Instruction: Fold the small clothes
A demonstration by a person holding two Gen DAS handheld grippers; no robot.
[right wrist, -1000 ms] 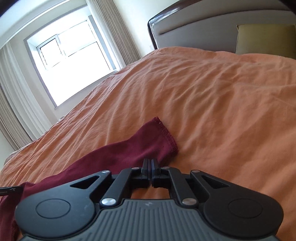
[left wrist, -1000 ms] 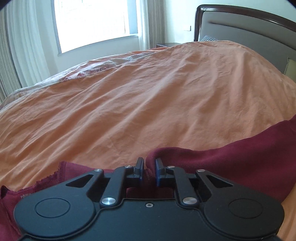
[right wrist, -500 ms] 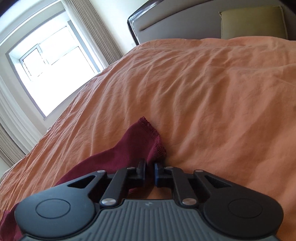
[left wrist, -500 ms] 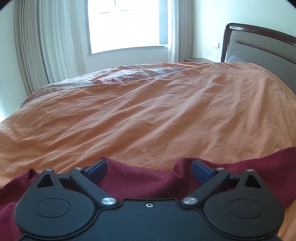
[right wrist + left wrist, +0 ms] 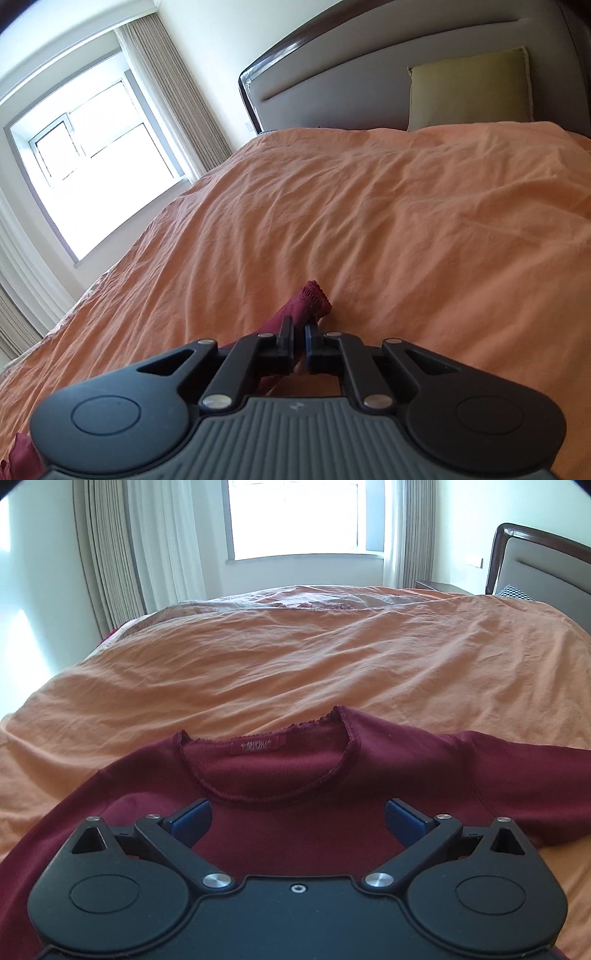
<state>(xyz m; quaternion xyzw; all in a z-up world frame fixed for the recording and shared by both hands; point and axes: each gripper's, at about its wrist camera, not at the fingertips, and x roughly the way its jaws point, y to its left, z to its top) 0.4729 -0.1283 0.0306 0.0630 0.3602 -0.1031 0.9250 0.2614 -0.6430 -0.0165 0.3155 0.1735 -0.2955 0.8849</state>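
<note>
Garment: a small maroon top [image 5: 295, 775] lies face up on the orange bedspread [image 5: 314, 664], neckline toward the far side of the bed, a red label [image 5: 257, 745] just inside the back of the collar.
Sleeves: 1 sleeve [image 5: 524, 775] runs out to the right in the left wrist view; its scalloped cuff [image 5: 312, 299] shows in the right wrist view, bunched and lifted slightly off the bedspread.
Left gripper [image 5: 297, 818]: spread wide, its 2 blue pads [image 5: 192, 819] apart over the chest of the top just below the neckline, holding nothing.
Right gripper [image 5: 300, 339]: fingers nearly pressed together, pinching the sleeve fabric just behind the cuff.
Bed: the wrinkled orange bedspread covers the whole mattress; a grey padded headboard [image 5: 369, 88] with a dark wooden frame stands at the far end.
Pillow: an olive cushion [image 5: 469, 88] leans upright against the headboard.
Room: a bright window [image 5: 295, 517] with pale curtains [image 5: 118, 554] beside it.
</note>
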